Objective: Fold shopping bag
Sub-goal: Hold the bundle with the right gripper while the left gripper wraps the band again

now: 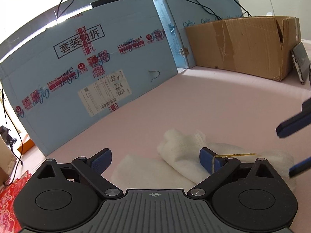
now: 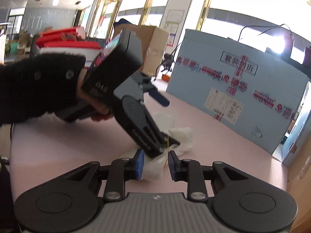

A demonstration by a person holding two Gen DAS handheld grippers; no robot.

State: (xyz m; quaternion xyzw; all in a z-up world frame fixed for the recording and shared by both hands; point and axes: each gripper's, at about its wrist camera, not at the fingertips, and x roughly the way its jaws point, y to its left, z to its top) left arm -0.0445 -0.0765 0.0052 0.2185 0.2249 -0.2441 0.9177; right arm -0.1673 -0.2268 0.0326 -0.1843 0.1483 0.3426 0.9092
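Note:
The shopping bag (image 1: pixel 180 151) is a crumpled, partly folded white bundle on the pink table (image 1: pixel 194 101). A thin yellow tie (image 1: pixel 237 154) lies across it. My left gripper (image 1: pixel 155 161) is open wide, its fingers straddling the bundle. From the right wrist view, one finger of the left gripper (image 2: pixel 170 122) rests low on the bag (image 2: pixel 182 137) and the other is raised. My right gripper (image 2: pixel 155 165) is open a little, with a bunched end of the bag between its pads. Its left pad is against the bag. Its blue fingers (image 1: pixel 291 126) enter at the right edge.
A tall blue printed carton (image 1: pixel 87 68) walls the table's back left, and a brown cardboard box (image 1: pixel 243 44) stands at the back right. A dark flat device (image 1: pixel 300 62) leans beside the box. A black fuzzy sleeve (image 2: pixel 38 85) holds the left gripper. Red patterned cloth (image 1: pixel 9 203) lies off the table's left.

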